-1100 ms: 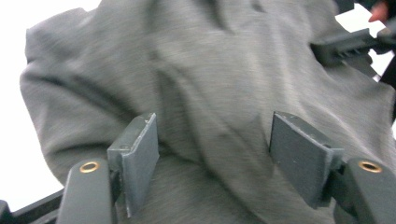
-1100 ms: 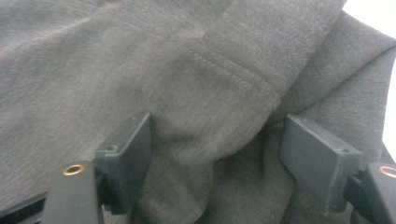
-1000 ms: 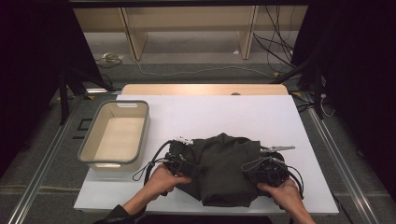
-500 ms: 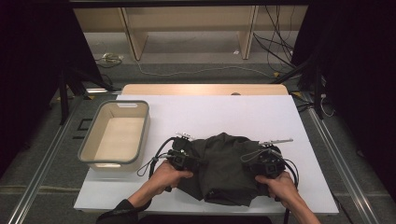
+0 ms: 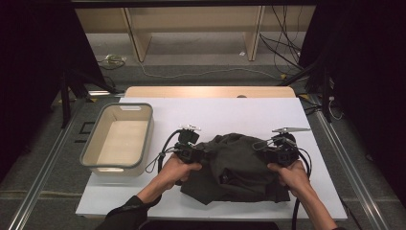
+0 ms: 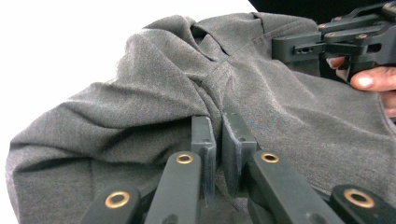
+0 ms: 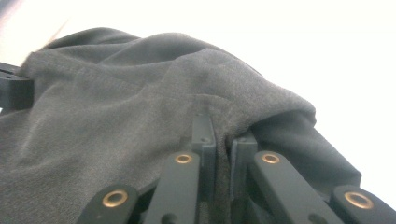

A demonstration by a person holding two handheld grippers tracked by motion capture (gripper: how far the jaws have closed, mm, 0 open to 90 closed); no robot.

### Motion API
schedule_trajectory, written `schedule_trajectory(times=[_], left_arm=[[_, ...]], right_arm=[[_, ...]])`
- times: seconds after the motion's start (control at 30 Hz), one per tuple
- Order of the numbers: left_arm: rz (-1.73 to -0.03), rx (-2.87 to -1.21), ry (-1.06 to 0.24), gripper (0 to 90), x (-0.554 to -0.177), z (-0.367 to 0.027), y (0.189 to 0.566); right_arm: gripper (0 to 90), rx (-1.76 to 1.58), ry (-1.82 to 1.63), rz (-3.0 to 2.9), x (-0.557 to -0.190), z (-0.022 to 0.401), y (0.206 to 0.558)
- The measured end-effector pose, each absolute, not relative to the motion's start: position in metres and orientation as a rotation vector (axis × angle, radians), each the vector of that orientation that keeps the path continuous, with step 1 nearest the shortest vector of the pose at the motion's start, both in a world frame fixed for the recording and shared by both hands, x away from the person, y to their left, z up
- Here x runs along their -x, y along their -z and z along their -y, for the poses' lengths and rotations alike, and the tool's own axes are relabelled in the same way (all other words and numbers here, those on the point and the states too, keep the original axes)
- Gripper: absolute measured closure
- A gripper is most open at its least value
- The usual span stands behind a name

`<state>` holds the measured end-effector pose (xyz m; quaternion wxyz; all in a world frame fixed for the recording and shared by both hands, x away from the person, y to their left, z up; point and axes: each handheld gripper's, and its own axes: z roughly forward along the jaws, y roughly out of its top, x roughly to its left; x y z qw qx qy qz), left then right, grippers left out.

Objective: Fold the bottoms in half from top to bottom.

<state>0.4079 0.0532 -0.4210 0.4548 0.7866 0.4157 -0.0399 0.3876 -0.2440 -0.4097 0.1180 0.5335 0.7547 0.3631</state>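
A dark grey garment point(image 5: 237, 167) lies crumpled on the white table point(image 5: 230, 112), near its front edge. My left gripper point(image 5: 200, 154) is at the cloth's left side and my right gripper point(image 5: 266, 152) at its right side, each held by a hand. Both pairs of jaws have just been closing with fabric between them. In the left gripper view my left gripper point(image 6: 218, 122) pinches a fold of the garment point(image 6: 140, 93), and the other gripper point(image 6: 345, 37) is at the far side. In the right gripper view my right gripper point(image 7: 219, 128) is shut on a ridge of the garment point(image 7: 116, 93).
A grey bin point(image 5: 119, 139) with a pale inside stands on the table's left part. A wooden board point(image 5: 210, 91) borders the table's far edge. Cables point(image 5: 160, 158) trail from the grippers. The back half of the table is bare white.
Both grippers have closed on the garment and moved away from the person, toward the table's middle. The cloth between them has bunched up and lifted slightly.
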Motion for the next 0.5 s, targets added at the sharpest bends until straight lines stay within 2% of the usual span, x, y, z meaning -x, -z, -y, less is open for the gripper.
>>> schedule_trajectory(times=[0.2, 0.23, 0.4, 0.5], left_arm=[[-1.022, -1.960, 0.087, 84.3, -0.411, -0.051, 0.446], [-1.012, -2.018, 0.056, 84.2, -0.407, -0.046, 0.456], [-1.015, -2.063, -0.005, 83.8, -0.404, -0.044, 0.455], [-1.022, -2.051, 0.010, 83.3, -0.402, -0.047, 0.458]], right_arm=[[84.9, -1.550, -0.996, -2.230, -0.395, 0.240, 0.423], [84.9, -1.544, -0.976, -2.238, -0.395, 0.239, 0.426], [84.5, -1.532, -0.926, -2.255, -0.391, 0.237, 0.436], [84.2, -1.536, -0.920, -2.266, -0.387, 0.239, 0.439]])
